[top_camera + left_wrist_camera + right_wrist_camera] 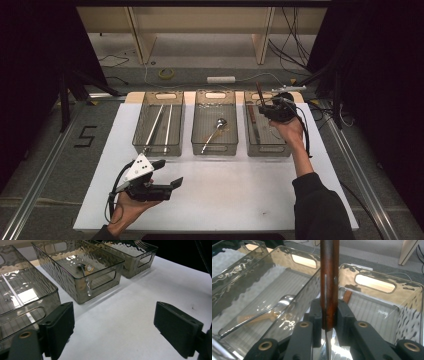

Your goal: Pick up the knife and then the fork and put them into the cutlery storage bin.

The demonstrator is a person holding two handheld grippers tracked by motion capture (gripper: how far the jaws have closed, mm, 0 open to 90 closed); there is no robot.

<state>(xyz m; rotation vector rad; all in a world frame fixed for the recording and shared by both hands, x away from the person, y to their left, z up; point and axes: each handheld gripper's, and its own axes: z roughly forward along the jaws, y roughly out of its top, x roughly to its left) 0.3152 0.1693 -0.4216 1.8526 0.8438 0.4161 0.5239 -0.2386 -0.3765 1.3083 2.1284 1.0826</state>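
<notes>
Right claw [329,315] is clamped tight on a brown wooden knife handle [329,277], the handle standing up between the pads and the blade [327,345] hanging down. In the high view that claw [272,111] sits over the right bin [265,145] near the worktop's far right corner, and another knife [253,125] lies in that bin. Middle bin [215,142] has a spoon [215,131] lying in it, left bin [159,142] has two chopsticks [161,127]. Left claw [112,325] is wide open with nothing in it, hovering just over the white worktop [225,195] near its front left corner, well apart from the bins.
</notes>
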